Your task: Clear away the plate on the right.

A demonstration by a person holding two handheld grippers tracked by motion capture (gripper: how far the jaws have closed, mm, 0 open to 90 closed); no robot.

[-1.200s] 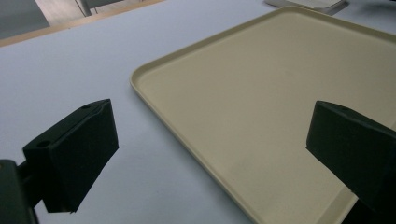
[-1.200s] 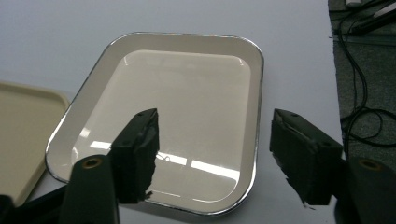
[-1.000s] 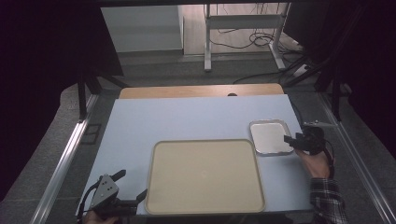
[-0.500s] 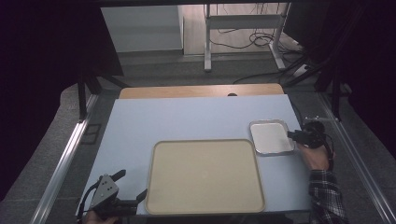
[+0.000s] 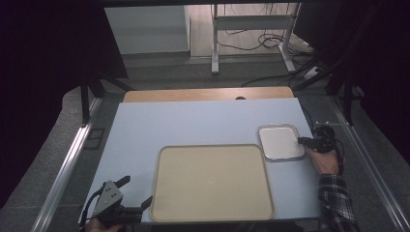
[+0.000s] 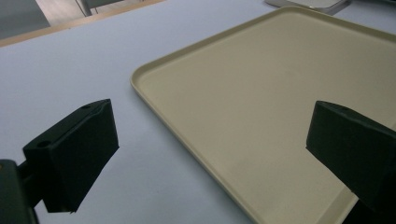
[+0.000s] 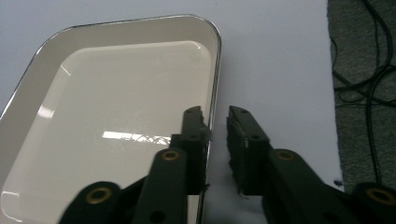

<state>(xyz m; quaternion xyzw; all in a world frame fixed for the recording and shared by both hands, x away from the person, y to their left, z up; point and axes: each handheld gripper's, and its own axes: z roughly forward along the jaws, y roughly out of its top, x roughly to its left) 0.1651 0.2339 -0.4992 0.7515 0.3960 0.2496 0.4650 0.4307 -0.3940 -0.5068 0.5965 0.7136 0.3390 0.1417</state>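
One hand-held gripper narrower, closing.

I see the bench evenly lit from above, its surroundings nearly black. Overhead light glares white on the small tray. My left gripper jaws are soft, out of focus.
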